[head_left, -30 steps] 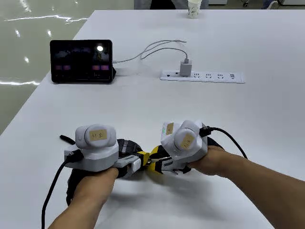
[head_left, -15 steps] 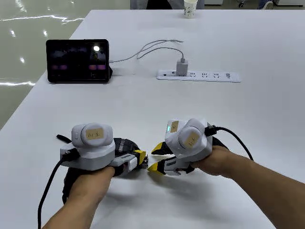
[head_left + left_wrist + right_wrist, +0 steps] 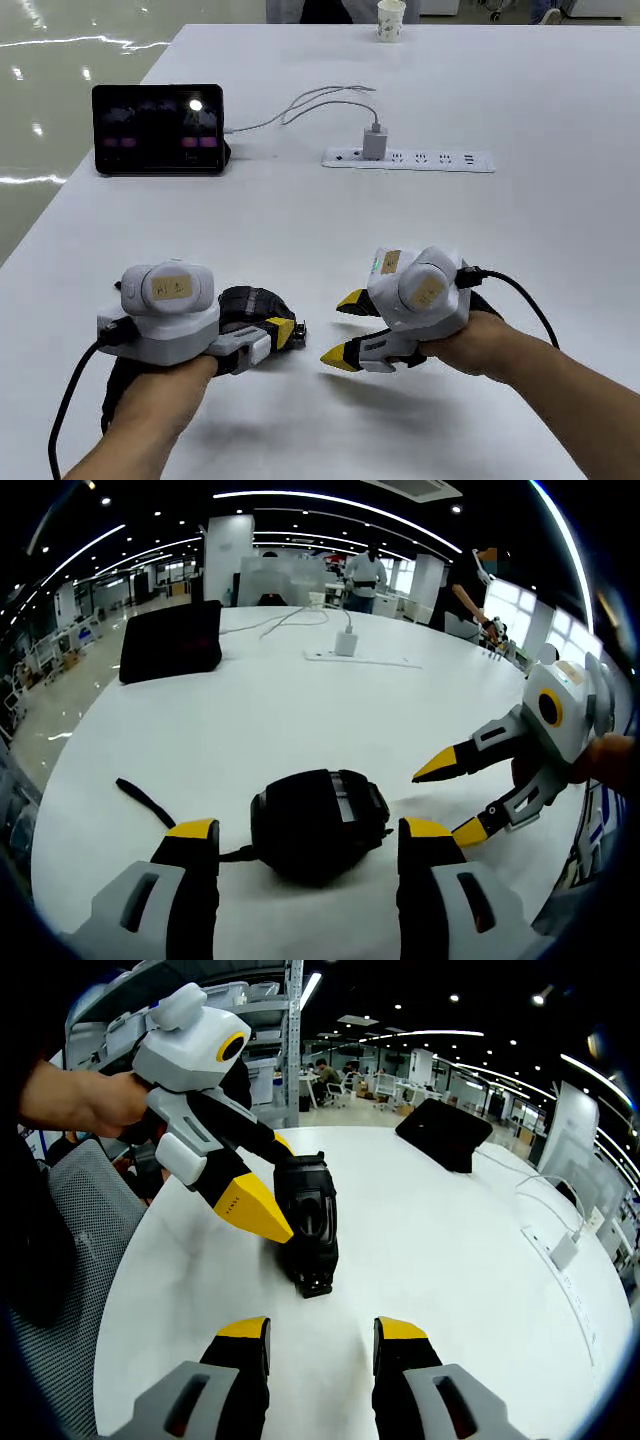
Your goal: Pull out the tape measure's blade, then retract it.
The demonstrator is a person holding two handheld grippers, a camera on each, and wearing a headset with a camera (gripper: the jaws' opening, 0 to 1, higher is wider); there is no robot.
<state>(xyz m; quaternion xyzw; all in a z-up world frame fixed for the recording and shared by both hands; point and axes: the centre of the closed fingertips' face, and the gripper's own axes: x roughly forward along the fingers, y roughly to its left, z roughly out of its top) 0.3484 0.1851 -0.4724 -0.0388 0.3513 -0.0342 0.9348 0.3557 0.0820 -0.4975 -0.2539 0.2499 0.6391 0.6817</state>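
The black tape measure (image 3: 250, 303) rests on the white table (image 3: 400, 230), and no blade shows outside its case. My left gripper (image 3: 272, 318) is shut on it. In the left gripper view the case (image 3: 318, 822) sits between the yellow-tipped fingers (image 3: 190, 832), and its black strap (image 3: 145, 800) trails left. My right gripper (image 3: 340, 328) hovers a short way to the right, open, holding nothing. In the right gripper view the case (image 3: 308, 1222) lies ahead of the spread fingers (image 3: 245, 1332), with a left fingertip (image 3: 252, 1207) against its side.
A dark tablet (image 3: 158, 128) stands at the back left. A white power strip (image 3: 410, 160) with a charger (image 3: 375, 143) and cable lies mid-table. A paper cup (image 3: 391, 18) sits at the far edge. The table's left edge runs close by.
My right gripper was shut at the tape measure's mouth; it has opened and drawn back to the right. The left gripper keeps hold of the case.
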